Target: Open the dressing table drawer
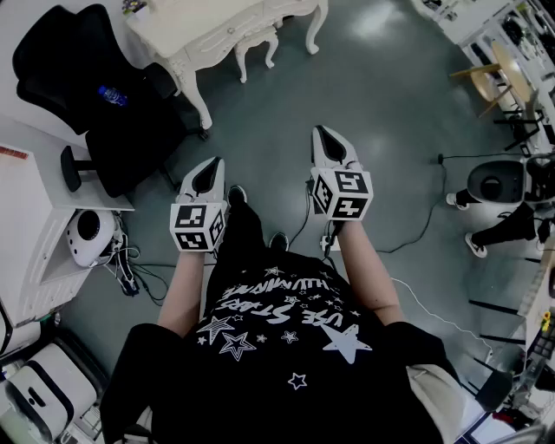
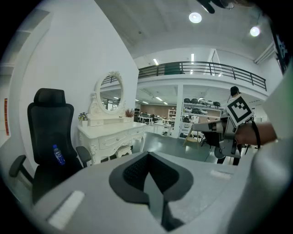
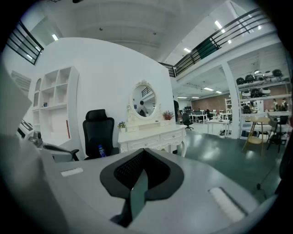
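Observation:
The white dressing table stands at the far top of the head view, several steps away across the grey floor. Its front drawers are closed, and an oval mirror rises above them. My left gripper and right gripper are held side by side at waist height, pointing toward the table and touching nothing. Both are shut and empty, the jaws meeting at a seam in each gripper view. The left gripper view has the table at left and my right gripper at right.
A black office chair with a blue bottle on its seat stands left of the table. A white stool sits under it. A white device and cables lie at left; a wooden chair and machines at right.

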`<move>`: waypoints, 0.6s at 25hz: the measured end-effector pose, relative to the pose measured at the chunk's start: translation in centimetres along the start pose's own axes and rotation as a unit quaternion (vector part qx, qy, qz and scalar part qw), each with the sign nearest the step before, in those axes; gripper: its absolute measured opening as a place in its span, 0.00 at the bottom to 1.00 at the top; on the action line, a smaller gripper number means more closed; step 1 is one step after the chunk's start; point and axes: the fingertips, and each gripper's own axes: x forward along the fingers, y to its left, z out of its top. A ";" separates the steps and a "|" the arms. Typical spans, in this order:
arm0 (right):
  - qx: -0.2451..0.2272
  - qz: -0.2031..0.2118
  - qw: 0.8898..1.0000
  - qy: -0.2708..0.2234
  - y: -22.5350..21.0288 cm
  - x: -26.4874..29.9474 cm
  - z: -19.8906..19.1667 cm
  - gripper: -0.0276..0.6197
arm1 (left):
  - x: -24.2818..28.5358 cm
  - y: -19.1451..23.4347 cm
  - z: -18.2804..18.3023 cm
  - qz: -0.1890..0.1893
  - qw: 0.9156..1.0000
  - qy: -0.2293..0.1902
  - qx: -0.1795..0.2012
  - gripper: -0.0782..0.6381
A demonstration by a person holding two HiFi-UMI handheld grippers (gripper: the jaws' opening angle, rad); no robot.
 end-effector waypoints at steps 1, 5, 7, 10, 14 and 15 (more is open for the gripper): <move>0.000 -0.001 1.000 0.001 -0.2 -0.3 -0.2 0.08 | -0.1 -0.3 -0.1 0.002 1.000 0.001 0.001 0.11; 0.009 -0.007 1.000 0.003 -1.1 -1.1 -0.7 0.08 | -0.2 -1.0 -0.4 0.011 1.000 0.013 0.004 0.11; 0.013 -0.009 1.000 0.004 -1.6 -1.0 -0.6 0.08 | 0.0 -1.2 -0.2 0.010 1.000 0.015 0.001 0.11; 0.012 -0.008 1.000 0.006 -2.1 -0.7 -0.6 0.08 | 0.7 -1.3 0.2 0.008 1.000 0.016 0.007 0.11; 0.012 0.000 1.000 0.012 -3.0 0.5 -0.4 0.08 | 2.6 -1.1 1.5 0.006 1.000 0.008 0.008 0.11; 0.013 0.003 1.000 0.014 -3.2 0.9 -0.4 0.08 | 3.1 -1.1 1.9 0.006 1.000 0.005 0.006 0.11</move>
